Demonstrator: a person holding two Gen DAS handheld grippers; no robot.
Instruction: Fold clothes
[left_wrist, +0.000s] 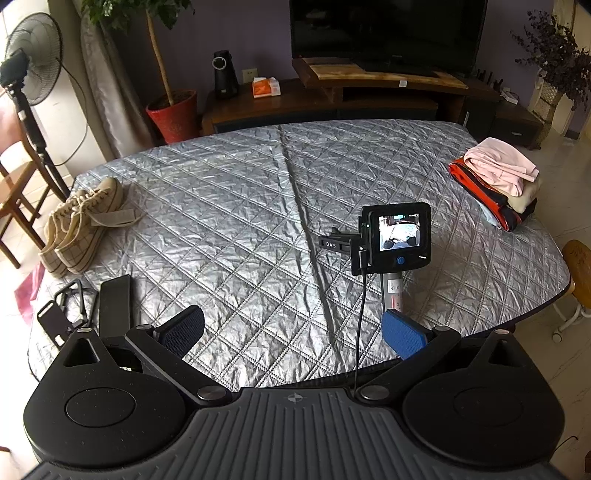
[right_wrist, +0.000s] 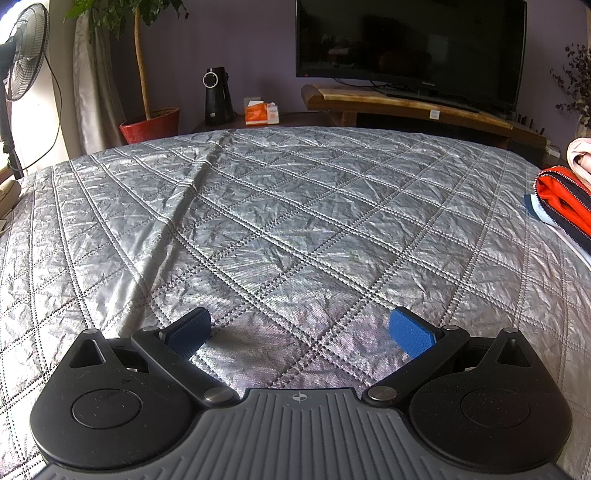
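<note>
- Left gripper (left_wrist: 293, 332): jaws spread wide, nothing between them, above the quilted silver worktop (left_wrist: 221, 206).
- Right gripper (right_wrist: 301, 334): jaws likewise spread, empty, low over the same cover.
- Just ahead and right of the left jaws: the right gripper's back with one small lit screen (left_wrist: 397, 232), seen only from the left wrist.
- Far right of both pairs of jaws: one stack of folded clothes (left_wrist: 496, 181), pink on top, orange and navy beneath; cut off at the edge in the right wrist view.
- Far left, left wrist view only: two canvas shoes (left_wrist: 79, 225), plus black straps and one flat black case (left_wrist: 114, 304).
</note>
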